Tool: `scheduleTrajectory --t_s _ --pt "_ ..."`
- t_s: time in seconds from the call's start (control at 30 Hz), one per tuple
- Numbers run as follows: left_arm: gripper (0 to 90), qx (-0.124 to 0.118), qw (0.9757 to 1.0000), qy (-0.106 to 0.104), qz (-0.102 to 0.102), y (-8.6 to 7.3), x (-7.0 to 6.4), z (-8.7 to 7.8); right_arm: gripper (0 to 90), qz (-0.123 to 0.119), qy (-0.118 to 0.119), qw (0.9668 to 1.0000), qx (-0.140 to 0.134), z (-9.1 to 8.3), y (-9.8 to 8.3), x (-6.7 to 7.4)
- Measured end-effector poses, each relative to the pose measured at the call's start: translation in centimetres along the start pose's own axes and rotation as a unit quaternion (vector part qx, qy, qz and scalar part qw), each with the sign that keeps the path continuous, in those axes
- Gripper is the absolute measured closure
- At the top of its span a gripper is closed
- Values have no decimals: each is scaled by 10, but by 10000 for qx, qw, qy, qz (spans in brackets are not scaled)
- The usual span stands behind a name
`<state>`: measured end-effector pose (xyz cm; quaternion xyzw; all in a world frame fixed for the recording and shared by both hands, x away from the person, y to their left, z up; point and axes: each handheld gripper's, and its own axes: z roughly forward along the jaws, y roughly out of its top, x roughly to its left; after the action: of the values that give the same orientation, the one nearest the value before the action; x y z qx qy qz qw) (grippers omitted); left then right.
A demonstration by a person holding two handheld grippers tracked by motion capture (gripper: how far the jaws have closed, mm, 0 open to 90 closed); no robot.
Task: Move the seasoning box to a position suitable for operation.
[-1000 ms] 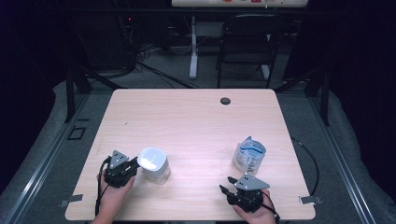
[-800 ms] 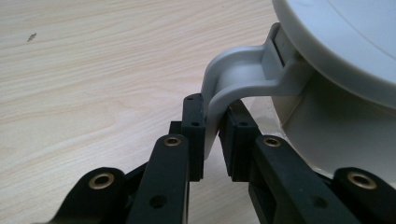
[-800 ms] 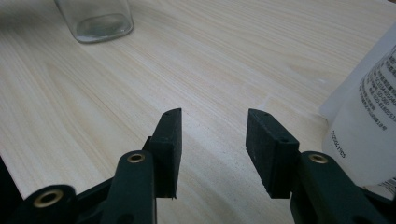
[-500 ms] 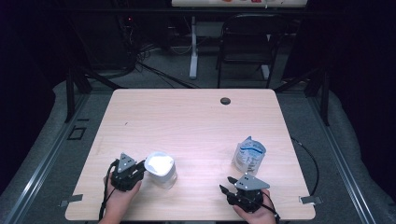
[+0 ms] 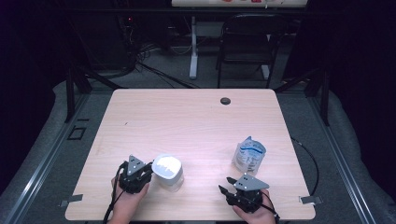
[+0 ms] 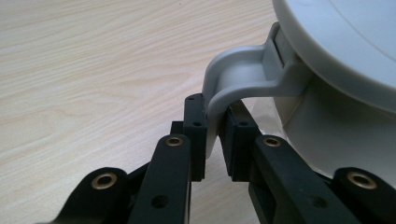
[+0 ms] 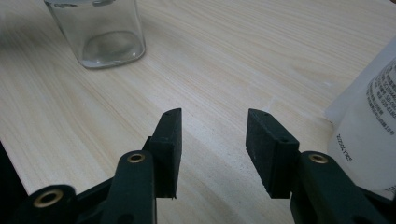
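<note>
A clear container with a white lid (image 5: 167,171) stands near the table's front left. My left gripper (image 5: 148,171) is shut on the grey latch (image 6: 233,79) that hangs from that lid (image 6: 345,37); both pads press its lower end. At the front right, my right gripper (image 5: 226,185) rests open with nothing between its fingers (image 7: 170,140). A white pouch with blue print (image 5: 249,155) lies just beyond it and shows at the right edge of the right gripper view (image 7: 369,126). The container's clear base (image 7: 100,32) appears far off in that view.
The light wooden table (image 5: 187,126) has a small dark grommet hole (image 5: 225,101) near its far edge. A black chair (image 5: 245,44) and cables stand on the floor beyond. A cable (image 5: 308,154) trails off the table's right side.
My left gripper has slid the container to the right along the front of the table. The right gripper and the pouch have stayed put.
</note>
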<state>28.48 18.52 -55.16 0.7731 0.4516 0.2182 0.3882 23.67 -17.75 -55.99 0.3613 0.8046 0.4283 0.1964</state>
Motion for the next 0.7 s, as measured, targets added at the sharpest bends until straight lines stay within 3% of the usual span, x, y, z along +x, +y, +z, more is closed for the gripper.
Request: scheduleTrajectory --t_s 0.47,0.6,0.7 --pt "809 -46 9998 -146 -93 0 -11 2 564 -53 30 10000 64 3 0 2" --pt "802 -11 9996 -284 -63 0 -10 1 565 -30 33 10000 76 3 -1 1" --pt "772 -40 9987 -479 -160 -1 -9 -3 563 -31 26 10000 57 3 -1 3"
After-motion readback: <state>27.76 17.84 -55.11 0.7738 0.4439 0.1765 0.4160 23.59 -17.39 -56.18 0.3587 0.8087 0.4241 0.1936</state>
